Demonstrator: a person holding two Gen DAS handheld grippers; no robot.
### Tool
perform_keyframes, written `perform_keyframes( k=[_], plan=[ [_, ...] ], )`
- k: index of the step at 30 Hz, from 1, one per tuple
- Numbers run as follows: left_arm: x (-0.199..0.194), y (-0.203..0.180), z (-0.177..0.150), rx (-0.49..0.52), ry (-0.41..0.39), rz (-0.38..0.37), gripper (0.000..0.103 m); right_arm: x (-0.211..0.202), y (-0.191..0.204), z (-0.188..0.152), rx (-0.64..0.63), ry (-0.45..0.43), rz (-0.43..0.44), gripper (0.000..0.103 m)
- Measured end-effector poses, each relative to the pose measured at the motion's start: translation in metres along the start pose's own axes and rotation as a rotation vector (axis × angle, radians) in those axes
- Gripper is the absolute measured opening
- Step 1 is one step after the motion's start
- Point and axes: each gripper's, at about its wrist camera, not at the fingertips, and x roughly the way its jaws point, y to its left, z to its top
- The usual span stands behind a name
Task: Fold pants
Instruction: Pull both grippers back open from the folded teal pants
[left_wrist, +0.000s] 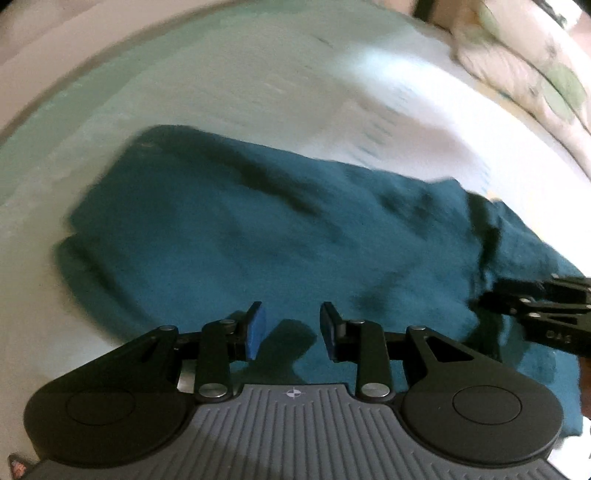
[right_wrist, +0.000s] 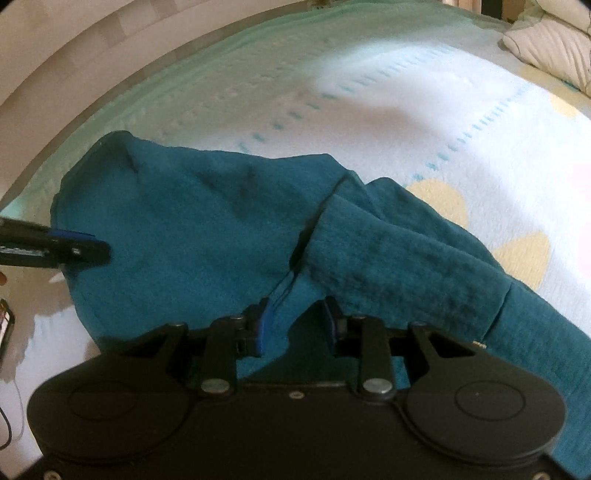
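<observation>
Teal pants spread across mid-frame beneath both tilted-down tools; left gripper hangs part-open, empty; right gripper, part-open, straddles a fabric fold.

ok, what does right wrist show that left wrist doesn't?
Only the right wrist view: yellow round prints on the bedspread, a dashed blue line of stitching, and a raised fold of the pants with a seam in front of the right claw. Only the left wrist view: the flatter stretch of pants under the left claw, whose jaws stand apart with nothing between them. Both: the teal pants on the pale bedspread, a pillow at top right, and the other claw at the frame edge.
</observation>
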Motion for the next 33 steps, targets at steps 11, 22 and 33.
perform_keyframes(
  k=[11, 22, 33],
  plan=[
    [-0.003, 0.081, -0.029, -0.333, -0.019, 0.018, 0.032, 0.001, 0.001, 0.002, 0.006, 0.013, 0.002, 0.041],
    [-0.011, 0.09, -0.04, -0.366, -0.075, 0.034, 0.039, 0.003, 0.0, 0.003, 0.0, 0.021, 0.0, 0.041],
    [-0.005, 0.098, -0.032, -0.396, -0.105, -0.049, 0.068, 0.003, 0.002, 0.002, -0.009, 0.029, -0.006, 0.041]
  ],
)
